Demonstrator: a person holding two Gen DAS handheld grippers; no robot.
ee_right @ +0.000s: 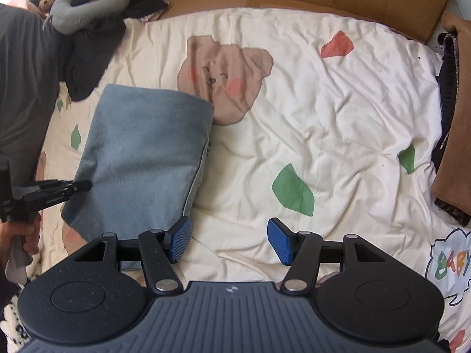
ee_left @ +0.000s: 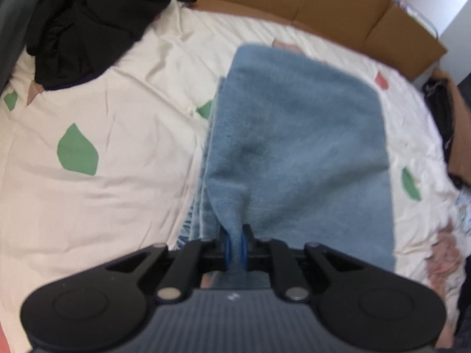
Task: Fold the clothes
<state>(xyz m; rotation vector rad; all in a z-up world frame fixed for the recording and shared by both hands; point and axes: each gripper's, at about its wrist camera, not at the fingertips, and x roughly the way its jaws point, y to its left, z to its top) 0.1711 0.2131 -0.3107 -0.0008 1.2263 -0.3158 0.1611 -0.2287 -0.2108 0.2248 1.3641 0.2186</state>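
Left wrist view showed the left tongs [ee_left: 235, 242] closed tight on a pinch of blue cloth, the two blue pads pressed together with a ridge of fabric squeezed up between them. That cloth was a folded blue garment [ee_left: 297, 147] lying on the bed [ee_left: 117, 191], stretching away from the tongs toward the far edge, with several layers stacked along its left side. The picture was somewhat blurred, so finer detail of the fabric could not be made out. A heap of black clothes [ee_left: 85, 26] sat at the far left corner of the bed, apart from the blue garment, and cardboard [ee_left: 338, 8] stood along the far side. Right wrist view showed the right tongs [ee_right: 228, 242] spread wide and holding nothing, hanging over the bare cream bedsheet [ee_right: 338, 117] printed with green leaves and a bear face [ee_right: 223, 79]. The near right corner of the blue garment [ee_right: 141, 158] lay just beside the left-hand pad [ee_right: 179, 241] of those tongs; whether they touched could not be told. At the left edge of that view a hand [ee_right: 26, 235] gripped the handle of the other tool, whose black tip met the garment's left edge. A grey neck pillow [ee_right: 88, 8] rested in the far left corner.
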